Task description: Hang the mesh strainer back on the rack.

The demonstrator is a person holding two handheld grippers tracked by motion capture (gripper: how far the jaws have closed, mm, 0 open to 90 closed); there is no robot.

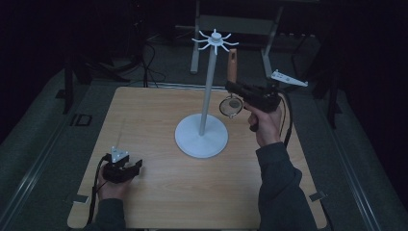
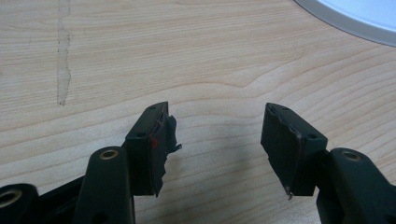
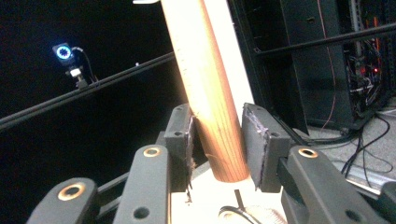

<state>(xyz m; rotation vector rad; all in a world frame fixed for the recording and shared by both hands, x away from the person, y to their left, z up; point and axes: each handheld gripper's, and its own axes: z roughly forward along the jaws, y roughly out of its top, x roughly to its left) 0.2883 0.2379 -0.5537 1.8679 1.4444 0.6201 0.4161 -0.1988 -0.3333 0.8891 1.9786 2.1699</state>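
While the right gripper (image 1: 234,91) is loosening around the strainer's wooden handle (image 3: 210,107), seemingly hanging from the white rack (image 1: 207,96), the utensil risks dropping if no hook is carrying it; the left gripper (image 2: 215,140) is resting on the table (image 1: 159,192), jaws apart and empty.

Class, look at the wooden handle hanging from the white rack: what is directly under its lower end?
Under the wooden handle hangs a small round strainer head on a thin wire. The right gripper straddles the handle, hiding where they join.
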